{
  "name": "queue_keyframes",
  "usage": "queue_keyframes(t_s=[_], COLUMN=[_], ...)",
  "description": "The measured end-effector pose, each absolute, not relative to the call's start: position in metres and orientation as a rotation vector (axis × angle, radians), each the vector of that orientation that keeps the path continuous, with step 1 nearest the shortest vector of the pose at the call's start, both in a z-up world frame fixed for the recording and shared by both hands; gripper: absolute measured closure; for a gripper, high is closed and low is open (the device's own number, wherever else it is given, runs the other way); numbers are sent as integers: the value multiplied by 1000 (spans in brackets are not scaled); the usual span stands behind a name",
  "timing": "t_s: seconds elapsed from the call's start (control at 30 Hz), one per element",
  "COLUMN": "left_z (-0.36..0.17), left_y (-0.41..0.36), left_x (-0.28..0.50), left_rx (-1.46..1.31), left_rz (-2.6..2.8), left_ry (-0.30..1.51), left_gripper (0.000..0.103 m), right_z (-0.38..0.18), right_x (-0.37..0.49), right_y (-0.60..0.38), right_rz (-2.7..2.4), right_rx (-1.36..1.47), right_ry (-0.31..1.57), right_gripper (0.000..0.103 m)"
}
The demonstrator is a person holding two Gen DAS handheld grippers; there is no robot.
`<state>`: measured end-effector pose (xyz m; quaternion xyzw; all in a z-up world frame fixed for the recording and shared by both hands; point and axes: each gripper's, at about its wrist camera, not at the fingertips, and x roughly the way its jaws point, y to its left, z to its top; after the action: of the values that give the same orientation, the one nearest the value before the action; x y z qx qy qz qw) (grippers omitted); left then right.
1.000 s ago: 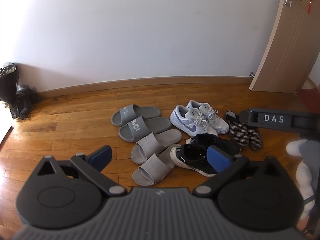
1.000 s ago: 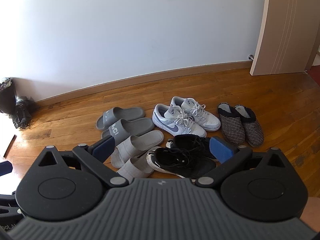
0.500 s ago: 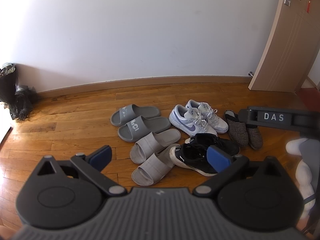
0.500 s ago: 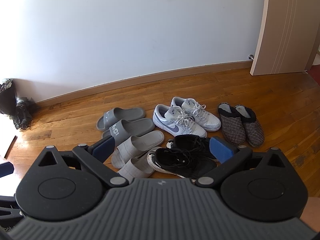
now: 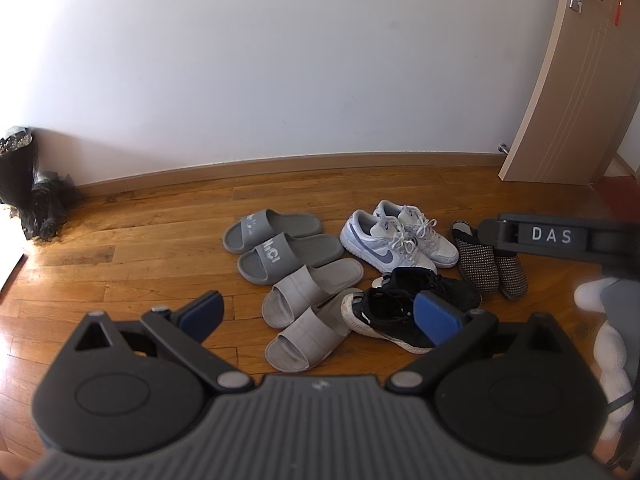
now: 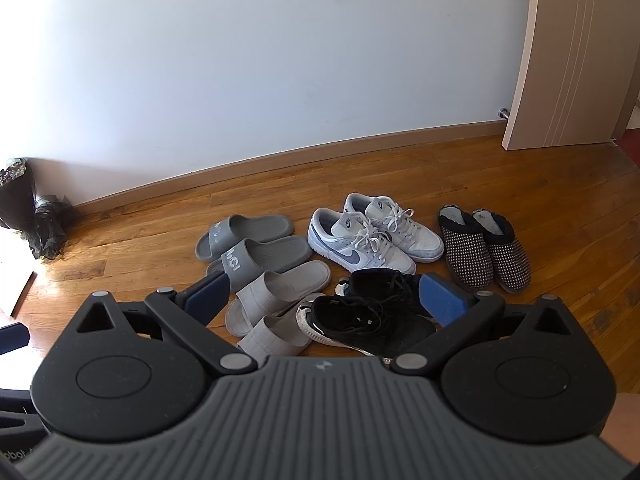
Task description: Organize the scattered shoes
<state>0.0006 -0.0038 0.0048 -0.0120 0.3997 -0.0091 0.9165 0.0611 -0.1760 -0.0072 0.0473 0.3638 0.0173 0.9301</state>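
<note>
Several pairs of shoes lie grouped on the wooden floor. Dark grey slides [image 5: 276, 242] [image 6: 248, 242] sit at the back left, with white and blue sneakers [image 5: 394, 240] [image 6: 368, 232] beside them. Dotted dark slippers [image 6: 484, 246] [image 5: 486, 266] lie on the right. Light grey slides [image 5: 308, 312] [image 6: 276, 300] and black sneakers [image 5: 400, 312] [image 6: 372, 314] are nearest. My left gripper [image 5: 318, 314] hangs open above the floor in front of the light slides, holding nothing. My right gripper [image 6: 324, 294] is open too, short of the black sneakers.
A white wall with a wooden baseboard [image 5: 320, 162] runs behind the shoes. An open door [image 5: 576, 80] [image 6: 576, 52] stands at the right. A dark wrapped bouquet [image 5: 28, 188] [image 6: 28, 204] leans in the left corner. The right tool's body [image 5: 556, 236] crosses the left wrist view.
Both grippers drifted very slightly; the shoes shift a few pixels in each view. No shoe has moved and both grippers stay open.
</note>
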Motion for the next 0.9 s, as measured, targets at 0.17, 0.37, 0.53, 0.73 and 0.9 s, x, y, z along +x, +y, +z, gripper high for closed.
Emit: queue_keyframes(t_s=[0.17, 0.37, 0.53, 0.73, 0.9], left_z=[4, 5, 7, 6, 11], left_y=[-1, 0, 0, 3, 5], left_x=[-1, -3, -5, -3, -8], left_rx=[-21, -23, -26, -28, -32], left_rz=[-23, -28, -32, -23, -37], left_ry=[818, 809, 801, 798, 767], left_gripper=[0, 0, 0, 0, 0], right_z=[-7, -7, -8, -7, -11], right_x=[59, 60, 59, 60, 59], right_y=[-175, -174, -173, -176, -177], right_rz=[38, 43, 47, 35, 31], right_rx=[98, 100, 104, 126, 163], right_ry=[747, 746, 745, 723, 680], right_gripper=[1, 1, 1, 1, 1])
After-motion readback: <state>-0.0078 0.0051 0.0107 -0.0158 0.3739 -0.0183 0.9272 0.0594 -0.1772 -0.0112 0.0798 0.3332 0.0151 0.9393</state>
